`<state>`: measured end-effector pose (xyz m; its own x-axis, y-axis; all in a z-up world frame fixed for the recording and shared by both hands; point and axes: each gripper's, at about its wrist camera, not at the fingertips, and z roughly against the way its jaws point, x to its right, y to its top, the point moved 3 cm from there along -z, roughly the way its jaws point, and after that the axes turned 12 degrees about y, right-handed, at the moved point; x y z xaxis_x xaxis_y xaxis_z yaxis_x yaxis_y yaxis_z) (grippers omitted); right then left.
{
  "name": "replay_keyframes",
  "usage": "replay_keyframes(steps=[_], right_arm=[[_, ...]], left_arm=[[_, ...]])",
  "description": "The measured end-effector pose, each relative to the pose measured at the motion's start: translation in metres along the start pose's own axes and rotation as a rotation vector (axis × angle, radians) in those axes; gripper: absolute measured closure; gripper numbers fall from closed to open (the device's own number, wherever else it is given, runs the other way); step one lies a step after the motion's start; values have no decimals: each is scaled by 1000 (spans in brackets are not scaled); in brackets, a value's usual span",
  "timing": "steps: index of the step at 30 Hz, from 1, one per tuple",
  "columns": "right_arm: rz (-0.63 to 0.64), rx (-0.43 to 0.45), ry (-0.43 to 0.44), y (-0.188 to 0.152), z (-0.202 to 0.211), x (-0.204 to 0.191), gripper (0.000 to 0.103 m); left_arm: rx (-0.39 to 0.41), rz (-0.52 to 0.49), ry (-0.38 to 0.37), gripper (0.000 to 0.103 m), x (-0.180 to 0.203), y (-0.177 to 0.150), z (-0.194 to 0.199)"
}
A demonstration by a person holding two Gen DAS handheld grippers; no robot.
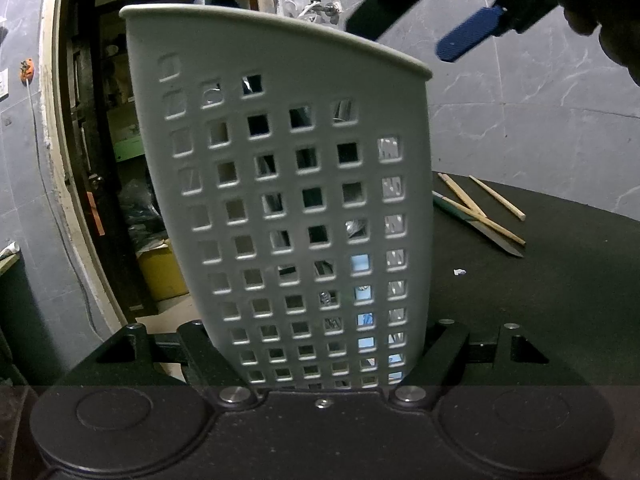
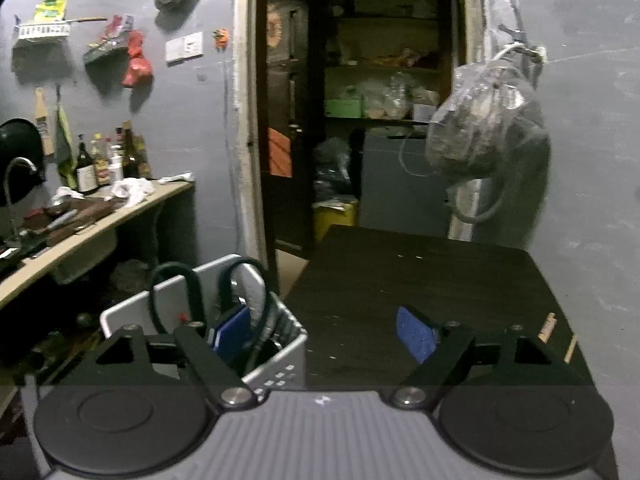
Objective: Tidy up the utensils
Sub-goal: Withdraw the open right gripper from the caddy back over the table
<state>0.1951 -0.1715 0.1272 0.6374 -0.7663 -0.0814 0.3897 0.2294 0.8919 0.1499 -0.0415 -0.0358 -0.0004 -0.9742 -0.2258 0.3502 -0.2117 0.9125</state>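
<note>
A grey perforated utensil holder (image 1: 288, 184) fills the left wrist view, standing upright with my left gripper (image 1: 322, 344) shut on its lower sides. Metal utensils show dimly through its holes. In the right wrist view the same holder (image 2: 280, 364) sits low left, with dark loop-handled utensils (image 2: 240, 280) inside. My right gripper (image 2: 324, 334) is open beside and above it, blue pads (image 2: 416, 336) apart with nothing between them; it also appears as the right gripper (image 1: 428, 20) over the rim. Wooden chopsticks (image 1: 496, 198) and a green-handled knife (image 1: 480, 228) lie on the dark table (image 1: 560, 300).
The dark table (image 2: 400, 272) ends at a doorway (image 2: 360, 120) into a shelved storeroom. A counter (image 2: 92, 232) with bottles and a tap runs along the left wall. A plastic bag (image 2: 476, 128) hangs on the right wall. More chopsticks (image 2: 548, 326) lie at the table's right edge.
</note>
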Motion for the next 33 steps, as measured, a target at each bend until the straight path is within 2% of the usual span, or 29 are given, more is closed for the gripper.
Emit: replay_keyframes(steps=[10,24,33], right_arm=[[-42,8,-183,-15,0,23,1],[-210,-11,-367,-67,-8,82,0],[-402,10,-485,-113,0,126,0]], left_arm=[[0,-3,2,24,1,0,0],[1,-6,4,23,1,0,0],[1,-9,8,23,2,2,2]])
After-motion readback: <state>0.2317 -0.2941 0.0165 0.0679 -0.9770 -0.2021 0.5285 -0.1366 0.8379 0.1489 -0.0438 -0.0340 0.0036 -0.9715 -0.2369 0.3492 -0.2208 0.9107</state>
